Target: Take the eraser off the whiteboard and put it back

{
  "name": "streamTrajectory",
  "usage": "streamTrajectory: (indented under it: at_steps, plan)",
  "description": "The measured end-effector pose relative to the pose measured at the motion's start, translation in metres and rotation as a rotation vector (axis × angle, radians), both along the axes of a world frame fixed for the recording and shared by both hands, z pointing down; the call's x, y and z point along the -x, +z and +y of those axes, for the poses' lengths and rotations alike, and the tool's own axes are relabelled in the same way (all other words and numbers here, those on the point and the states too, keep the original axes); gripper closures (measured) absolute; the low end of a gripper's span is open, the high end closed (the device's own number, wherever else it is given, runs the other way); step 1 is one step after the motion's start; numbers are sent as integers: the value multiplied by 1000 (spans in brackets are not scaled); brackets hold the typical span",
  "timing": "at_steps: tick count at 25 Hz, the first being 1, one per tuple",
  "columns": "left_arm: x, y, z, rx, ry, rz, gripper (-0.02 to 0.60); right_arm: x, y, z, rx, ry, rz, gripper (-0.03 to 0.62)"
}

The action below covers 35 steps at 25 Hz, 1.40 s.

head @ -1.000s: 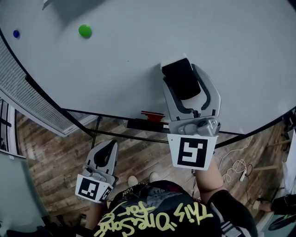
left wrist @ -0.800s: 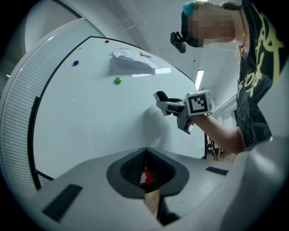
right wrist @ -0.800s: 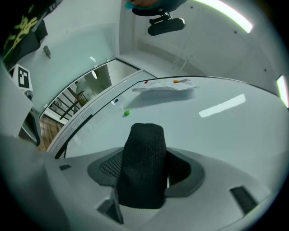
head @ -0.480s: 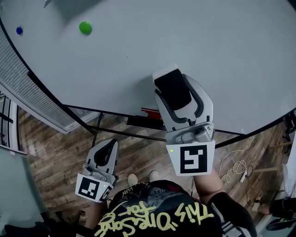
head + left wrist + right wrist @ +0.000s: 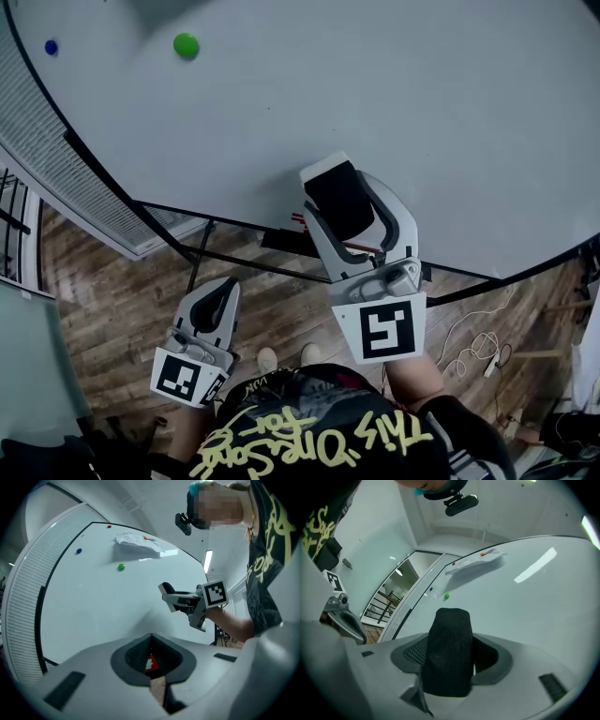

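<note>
Right tool [image 5: 337, 192] drawn lower-left, clamping black textured eraser [image 5: 447, 651] (rounded block), left tool [image 5: 223, 292] closed.

The eraser [image 5: 339, 199] was black with a white edge, the whiteboard [image 5: 450, 103] pale grey. On it sat a green magnet [image 5: 186, 44] and a blue magnet [image 5: 51, 46].

left gripper [image 5: 151, 645]: jaws together, empty | right gripper [image 5: 167, 593]: holds eraser [image 5: 168, 588] near whiteboard [image 5: 93, 611]

Two tongs are in play, the left tongs [image 5: 223, 292] and right tongs [image 5: 330, 184], with one eraser [image 5: 339, 201] and one whiteboard [image 5: 450, 112]. Beyond the tongs are four magnets: one green magnet [image 5: 186, 44], one blue magnet [image 5: 51, 46], one red magnet [image 5: 109, 526] and one orange magnet [image 5: 146, 538]. There is also one paper sheet [image 5: 138, 545].
</note>
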<state>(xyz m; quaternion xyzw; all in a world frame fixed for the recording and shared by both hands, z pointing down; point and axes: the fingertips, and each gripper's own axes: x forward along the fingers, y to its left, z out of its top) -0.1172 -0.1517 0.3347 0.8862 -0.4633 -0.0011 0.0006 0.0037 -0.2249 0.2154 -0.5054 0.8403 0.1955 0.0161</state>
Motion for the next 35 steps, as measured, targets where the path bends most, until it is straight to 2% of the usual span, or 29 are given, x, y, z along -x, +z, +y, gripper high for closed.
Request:
streamTrajectory:
  at_steps: [18, 35]
  plan:
    - [6, -3, -3, 12, -21, 9, 575, 33, 37, 9, 96, -176, -40, 330]
    - [5, -5, -5, 8, -11, 17, 575, 48, 65, 20, 161, -252, -58, 330]
